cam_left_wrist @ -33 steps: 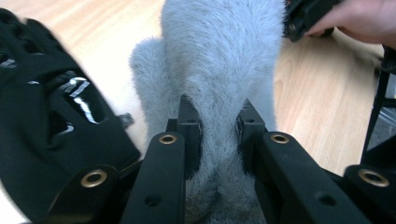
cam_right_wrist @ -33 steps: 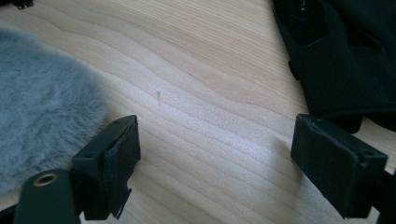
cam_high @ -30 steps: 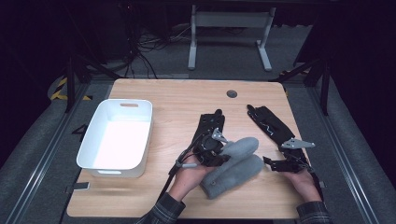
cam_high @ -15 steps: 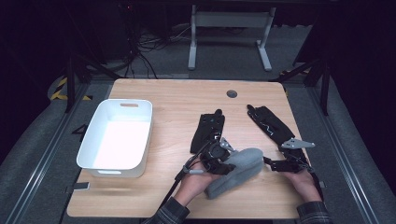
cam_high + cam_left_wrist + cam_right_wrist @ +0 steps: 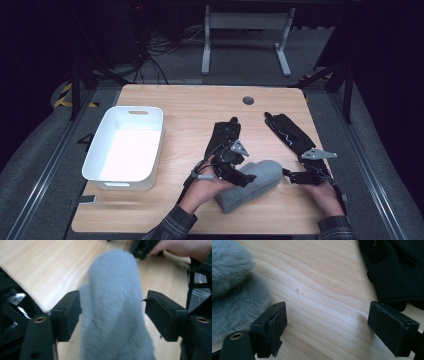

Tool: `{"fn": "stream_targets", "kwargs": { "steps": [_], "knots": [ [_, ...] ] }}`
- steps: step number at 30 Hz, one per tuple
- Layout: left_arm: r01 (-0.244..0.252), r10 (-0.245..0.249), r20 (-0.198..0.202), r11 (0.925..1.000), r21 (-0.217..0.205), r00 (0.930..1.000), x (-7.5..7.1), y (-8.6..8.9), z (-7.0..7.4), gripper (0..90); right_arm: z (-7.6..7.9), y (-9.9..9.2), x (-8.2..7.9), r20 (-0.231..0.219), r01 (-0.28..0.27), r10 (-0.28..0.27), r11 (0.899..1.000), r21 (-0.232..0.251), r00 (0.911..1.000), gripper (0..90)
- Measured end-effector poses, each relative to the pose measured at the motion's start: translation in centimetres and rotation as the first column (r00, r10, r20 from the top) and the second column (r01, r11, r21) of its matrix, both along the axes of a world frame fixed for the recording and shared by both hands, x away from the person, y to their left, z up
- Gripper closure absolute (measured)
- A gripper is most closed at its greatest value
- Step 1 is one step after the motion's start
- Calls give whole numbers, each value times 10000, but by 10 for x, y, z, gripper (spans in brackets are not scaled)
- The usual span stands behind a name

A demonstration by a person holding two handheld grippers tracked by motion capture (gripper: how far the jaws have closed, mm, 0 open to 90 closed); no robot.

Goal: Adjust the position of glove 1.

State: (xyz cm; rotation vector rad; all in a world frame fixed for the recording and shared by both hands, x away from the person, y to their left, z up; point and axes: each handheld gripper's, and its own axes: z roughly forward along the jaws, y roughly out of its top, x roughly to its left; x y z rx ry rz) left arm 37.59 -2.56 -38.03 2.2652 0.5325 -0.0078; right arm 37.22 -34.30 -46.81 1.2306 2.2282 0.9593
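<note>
The grey fuzzy slipper point(image 5: 250, 184) lies on its side on the desk point(image 5: 185, 107), near the front edge, between the person's two hands. It looks soft and light: a plush pile over a body that seems to squash and bend easily, so it would likely sag if lifted by one end. The fleece looks likely to give the pads decent friction, though a shallow pinch may catch only fluff.

The left gripper point(image 5: 239, 176) sits over the slipper; its jaws have just been opening, and in the left gripper view the slipper point(image 5: 115, 312) runs between the two pads, the left pad about touching the pile and a gap showing at the right one. So it is released, not clamped. The right gripper point(image 5: 289, 175) rests just beside the slipper's rounded end with its jaws spread wide over bare wood, holding nothing.

A good hold would probably be across the narrower middle of the body, pinching deep enough to compress the padding, or on the folded opening edge where the material doubles. Two black gloves point(image 5: 224, 137) lie farther back, and a white bin point(image 5: 100, 155) stands well apart at the left.
</note>
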Motion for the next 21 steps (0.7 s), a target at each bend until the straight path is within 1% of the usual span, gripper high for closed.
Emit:
{"fn": "stream_targets", "kwargs": {
  "steps": [1,2,4,6,7,8,9,12,13,15,17,18,21],
  "knots": [
    [12,-12,-92,10000,14,10000,4,-1,-1,247,0,0,0,-1,-2,2,10000,-3,10000,163],
    [-29,29,-86,10000,40,10000,8,-2,-3,234,0,0,0,-1,-14,14,10000,16,10000,163],
    [-89,93,-200,9997,206,9998,15,-4,-9,227,0,0,0,-2,-12,12,10000,17,10000,163],
    [-76,89,-491,9996,270,9988,20,-6,-16,218,0,0,0,1,-5,5,10000,2,10000,163],
    [0,24,-600,9992,398,9982,21,-8,-19,214,0,0,0,0,-4,4,10000,1,10000,163],
    [4,24,-618,9990,457,9981,21,-9,-21,206,0,0,0,-2,-20,20,10000,19,10000,163],
    [115,-82,-623,9985,533,9980,21,-13,-27,198,0,0,0,-1,-23,23,10000,18,10000,163],
    [251,-199,-688,9967,765,9974,20,-17,-34,180,0,0,0,0,-19,19,10000,3,10000,163],
    [375,-306,-759,9952,908,9966,19,-19,-37,178,0,0,0,1,-31,31,10000,16,10000,163],
    [335,-242,-831,9931,1122,9962,17,-22,-40,160,0,0,0,0,-34,34,10000,20,10000,163],
    [427,-332,-702,9894,1391,9970,16,-25,-44,151,0,0,0,2,-37,37,10000,18,10000,163],
    [385,-280,-714,9879,1501,9971,15,-27,-46,138,0,0,0,1,-34,34,10000,20,10000,164],
    [466,-348,-665,9816,1851,9972,14,-30,-50,105,0,0,0,4,-36,36,10000,21,10000,163]
  ]
}}
